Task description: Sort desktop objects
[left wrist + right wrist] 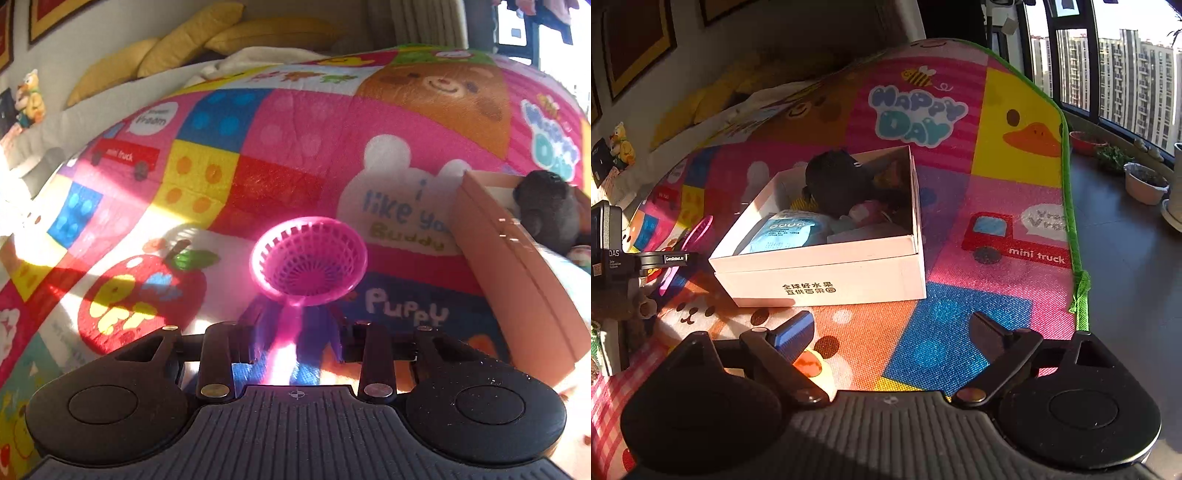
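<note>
Two grippers of mine over the woven cartoon mat (960, 229), left gripper (291, 332) clamped on the pink lattice strainer's (309, 260) handle, right gripper (892, 328) spread wide and empty, before the square white cardboard box (827, 273).

Glossy pink plastic strainer (308, 260) — woven cloth mat (280, 147) — smooth white cardboard box (827, 273)

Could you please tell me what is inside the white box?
The white box holds a black plush toy, a light-blue packet and something pink. Whatever lies beneath them is covered.
</note>
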### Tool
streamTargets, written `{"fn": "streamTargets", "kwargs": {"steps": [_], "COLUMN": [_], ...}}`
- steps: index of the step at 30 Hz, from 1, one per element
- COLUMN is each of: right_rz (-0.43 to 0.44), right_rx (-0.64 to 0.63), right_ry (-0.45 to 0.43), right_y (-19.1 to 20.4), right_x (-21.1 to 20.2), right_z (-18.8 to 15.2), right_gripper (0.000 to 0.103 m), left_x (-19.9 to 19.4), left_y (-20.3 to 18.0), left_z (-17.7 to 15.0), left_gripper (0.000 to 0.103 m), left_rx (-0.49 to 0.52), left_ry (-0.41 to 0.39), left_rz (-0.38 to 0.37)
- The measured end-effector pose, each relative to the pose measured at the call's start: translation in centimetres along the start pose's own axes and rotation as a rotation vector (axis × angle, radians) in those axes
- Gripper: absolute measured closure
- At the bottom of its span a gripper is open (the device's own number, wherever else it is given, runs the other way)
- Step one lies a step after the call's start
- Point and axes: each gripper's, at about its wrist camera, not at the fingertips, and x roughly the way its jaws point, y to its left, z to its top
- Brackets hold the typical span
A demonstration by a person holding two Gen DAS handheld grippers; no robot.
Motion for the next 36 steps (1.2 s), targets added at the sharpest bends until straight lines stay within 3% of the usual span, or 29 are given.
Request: {"fn": "streamTargets", "kwargs": {"steps": [6,8,9,11,14,17,20,26,27,29,33,36], "right_rz": [-0.013,-0.012,-0.018,-0.025,-0.027,-0.023,-0.034,-0.008,-0.009,-0.01,-0.008,-0.011], "right_rx": [-0.008,-0.01,-0.01,0.0,0.016,0.016,0.02,-0.031,-0.042,-0.059,-0.04,-0.034], "right_ry": [-0.018,-0.024,-0.024,-0.023,-0.034,-0.036,-0.015,-0.006,-0.008,-0.006,0.009,0.015], "right_y": [0.1,0.2,0.2,0.3,0.4,0.4,0.2,0.6,0.7,0.9,0.7,0.6], "right_x": [0.2,0.5,0.8,1.2,1.1,0.9,1.2,0.7,0.7,0.9,1.6,1.8], "right_z": [0.8,1.4,1.7,2.5,2.9,2.8,2.5,1.9,1.9,1.8,1.8,1.7], "right_gripper": [0.009,0.009,0.009,0.009,0.009,0.006,0.005,0.001,0.0,0.0,0.0,0.0], "left_x": [-9.0,-10.5,-10.7,-10.3,-7.9,-4.0,0.6,6.0,6.4,7.0,6.6,4.2], "left_y": [-2.9,-4.1,-4.4,-4.6,-3.4,-2.0,-1.3,-0.3,-0.1,0.4,1.2,0.9], "left_z": [-3.1,-4.2,-4.4,-4.4,-3.2,-0.7,1.6,3.1,3.1,3.1,2.7,1.8], "left_gripper": [0.063,0.055,0.049,0.024,0.006,0.003,0.002,0.002,0.003,0.016,0.018,0.018], "left_rx": [0.114,0.173,0.189,0.191,0.13,0.115,0.127,0.08,0.06,0.025,0.0,0.007], "left_ry": [-0.099,-0.108,-0.108,-0.12,-0.151,-0.132,-0.053,0.047,0.059,0.074,0.07,0.041], "left_rz": [-0.207,-0.259,-0.266,-0.237,-0.12,-0.069,-0.067,-0.033,-0.026,-0.013,-0.02,-0.026]}}
